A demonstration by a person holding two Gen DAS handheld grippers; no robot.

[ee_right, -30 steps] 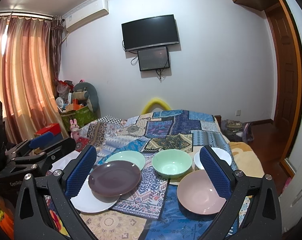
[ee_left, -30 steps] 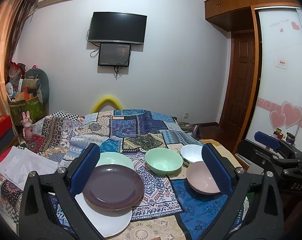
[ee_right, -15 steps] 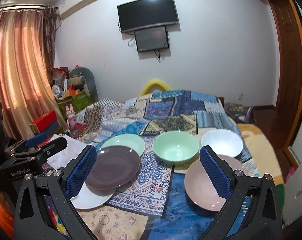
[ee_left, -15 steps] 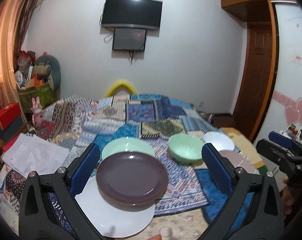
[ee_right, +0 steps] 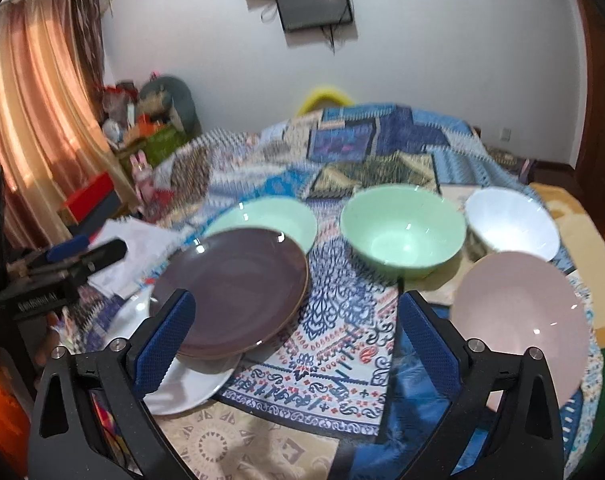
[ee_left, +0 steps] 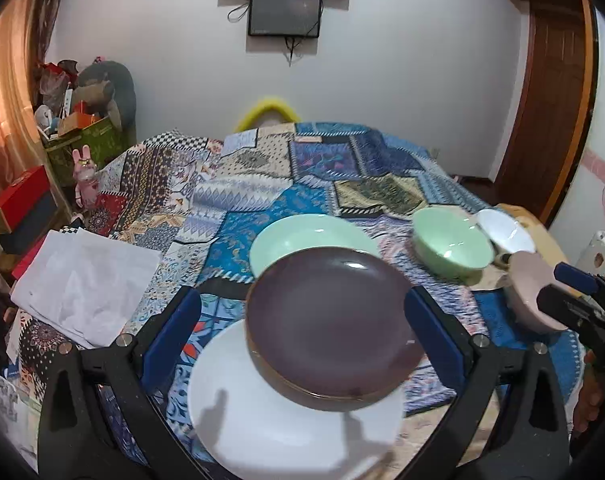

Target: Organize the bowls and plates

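Soft patchwork bedspread (ee_left: 262, 184) underfoot: left gripper (ee_left: 302, 332), jaws apart, could tip the purple plate (ee_left: 334, 332); right gripper (ee_right: 298, 340), nothing between its jaws, is closing.

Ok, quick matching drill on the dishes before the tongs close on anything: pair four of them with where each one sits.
Things:
1. brown plate
2. green bowl
3. white bowl
4. pink bowl

Places:
A. farthest back on the right, beside the green bowl
B. nearest on the right, in front of the white bowl
C. lying over the white plate and the green plate
D. in the middle, between the green plate and the white bowl

Pairs: 1-C, 2-D, 3-A, 4-B
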